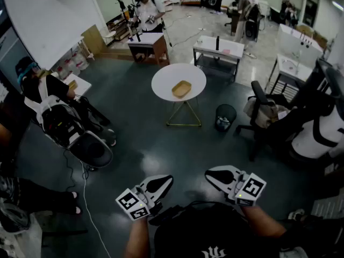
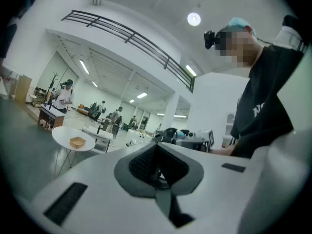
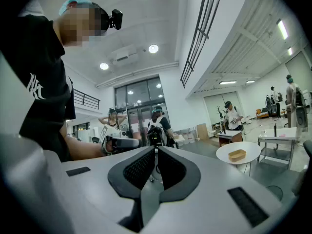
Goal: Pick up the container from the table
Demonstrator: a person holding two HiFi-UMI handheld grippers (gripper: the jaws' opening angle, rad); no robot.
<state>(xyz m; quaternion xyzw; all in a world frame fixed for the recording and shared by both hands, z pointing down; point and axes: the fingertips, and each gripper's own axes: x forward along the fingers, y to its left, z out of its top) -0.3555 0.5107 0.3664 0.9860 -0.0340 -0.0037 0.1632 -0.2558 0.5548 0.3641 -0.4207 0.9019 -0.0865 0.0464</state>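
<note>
Container [image 1: 181, 88]: tan tray on round white table [image 1: 160, 75], straight ahead, well apart from both grippers.
Long axis: slanted lower left to upper right, head view.
Left gripper [image 1: 167, 179], right gripper [image 1: 210, 175]: tips pressed together, empty.
Nearer hand: neither clearly.

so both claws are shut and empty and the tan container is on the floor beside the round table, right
No: the tan container sits on top of the round white table, as the head view shows. The left claw and right claw are shut and empty.
</note>
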